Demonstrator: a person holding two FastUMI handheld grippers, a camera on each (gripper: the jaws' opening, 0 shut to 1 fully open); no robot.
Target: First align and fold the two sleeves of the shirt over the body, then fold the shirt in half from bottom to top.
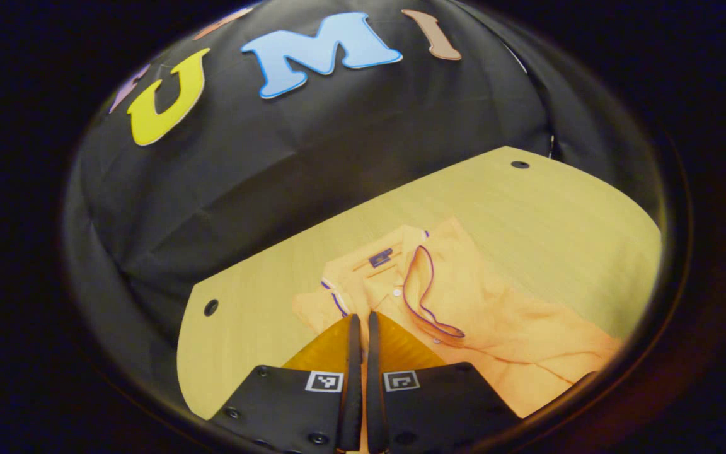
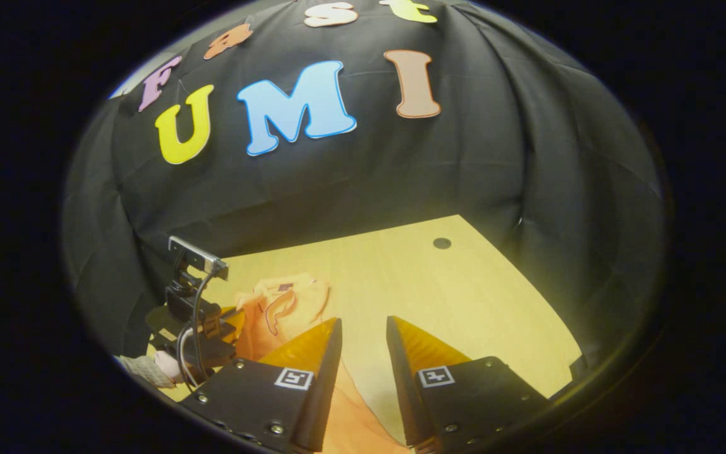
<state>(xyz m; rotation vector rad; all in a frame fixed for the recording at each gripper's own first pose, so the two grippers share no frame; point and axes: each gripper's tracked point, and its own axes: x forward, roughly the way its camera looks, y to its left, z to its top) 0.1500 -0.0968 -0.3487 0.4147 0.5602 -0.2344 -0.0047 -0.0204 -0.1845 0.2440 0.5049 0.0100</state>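
An orange polo shirt lies face up on the wooden table, its collar toward the far wall. One sleeve with a purple-trimmed cuff is folded over the chest. My left gripper hangs over the other shoulder, its fingers pressed nearly together with orange cloth showing in the slit between them. In the right gripper view the shirt lies to the left and its lower part runs under my right gripper, which is open above it. The left gripper shows there beside the collar end.
The table has small dark holes near its corners. Black cloth closes in the back and sides. A hand holds the left gripper at the left edge. Bare tabletop lies right of the shirt.
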